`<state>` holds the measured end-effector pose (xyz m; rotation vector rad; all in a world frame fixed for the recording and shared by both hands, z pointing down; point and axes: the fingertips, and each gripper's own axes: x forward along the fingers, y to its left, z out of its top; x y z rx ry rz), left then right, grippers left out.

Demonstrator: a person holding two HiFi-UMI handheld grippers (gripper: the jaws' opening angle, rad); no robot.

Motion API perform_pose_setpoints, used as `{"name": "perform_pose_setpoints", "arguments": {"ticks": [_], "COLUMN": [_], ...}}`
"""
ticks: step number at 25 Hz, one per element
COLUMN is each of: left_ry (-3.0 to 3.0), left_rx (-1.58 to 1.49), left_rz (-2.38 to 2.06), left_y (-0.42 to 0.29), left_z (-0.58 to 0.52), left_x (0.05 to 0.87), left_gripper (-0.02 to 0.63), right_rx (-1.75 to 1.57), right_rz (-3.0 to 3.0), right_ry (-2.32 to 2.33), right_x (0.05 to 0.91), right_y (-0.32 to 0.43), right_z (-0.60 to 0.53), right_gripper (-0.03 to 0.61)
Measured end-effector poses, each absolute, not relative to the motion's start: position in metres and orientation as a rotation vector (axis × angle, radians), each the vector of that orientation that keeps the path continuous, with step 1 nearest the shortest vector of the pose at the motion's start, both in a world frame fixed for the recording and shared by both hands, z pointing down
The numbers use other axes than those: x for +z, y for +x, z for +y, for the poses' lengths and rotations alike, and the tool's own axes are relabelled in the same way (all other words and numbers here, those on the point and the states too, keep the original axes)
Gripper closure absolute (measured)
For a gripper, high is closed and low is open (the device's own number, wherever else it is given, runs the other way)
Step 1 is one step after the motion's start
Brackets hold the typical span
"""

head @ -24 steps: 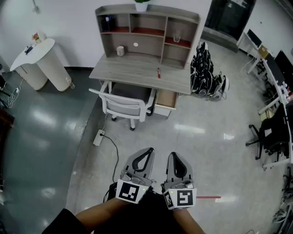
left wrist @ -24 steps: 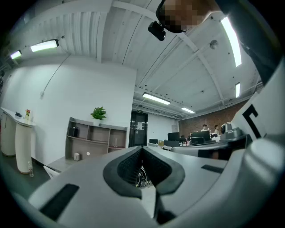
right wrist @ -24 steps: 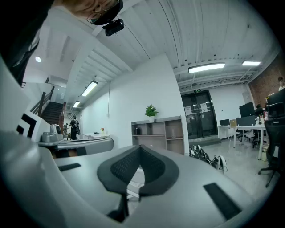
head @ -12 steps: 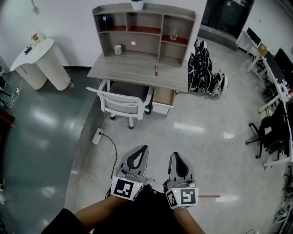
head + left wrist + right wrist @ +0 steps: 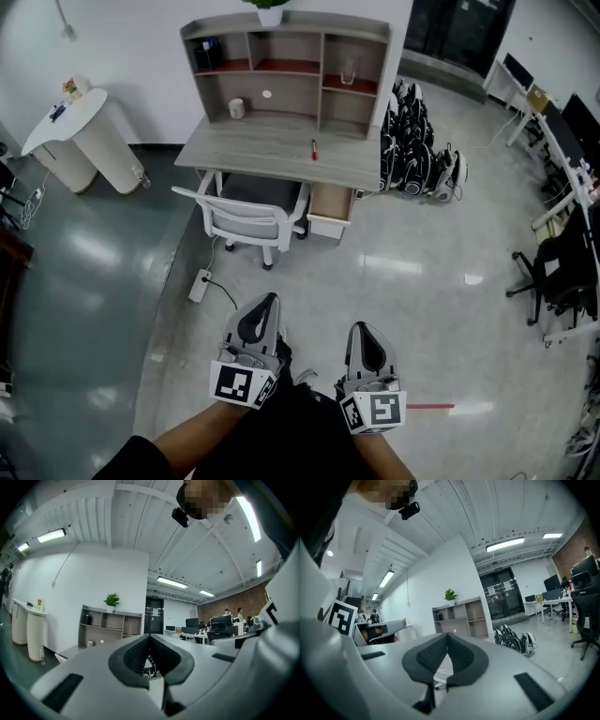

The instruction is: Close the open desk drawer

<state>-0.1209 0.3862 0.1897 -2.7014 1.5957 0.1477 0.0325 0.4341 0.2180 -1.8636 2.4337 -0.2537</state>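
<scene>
Forearms (image 5: 202,436) reach forward, left gripper (image 5: 262,306) and right gripper (image 5: 362,331) level (both closed).

Floor (image 5: 412,281): polished, glossy, mirrors the ceiling lights. Bench (image 5: 272,150): grey wood-grain, matt. Drawer (image 5: 334,200): pale wood inside. Chair (image 5: 248,222): white plastic frame, grey cloth. Left gripper (image 5: 264,300) and right gripper (image 5: 362,328): smooth grey plastic; pads (image 5: 133,656) black, ribbed.
</scene>
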Motion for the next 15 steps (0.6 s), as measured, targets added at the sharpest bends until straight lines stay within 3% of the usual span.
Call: {"name": "perform_pose_setpoints", "arguments": {"ticks": [15], "left_ry": [-2.776], "left_rx": [0.136], "left_rz": [1.565], "left_y": [-0.081], "left_z": [0.325], "left_x": [0.207], "left_gripper": [0.609], "right_rx": [-0.308], "right_rz": [2.441], "right_ry": [-1.89], "right_x": [0.234], "right_y": [0.056], "right_z": [0.372], "right_gripper": [0.563]}}
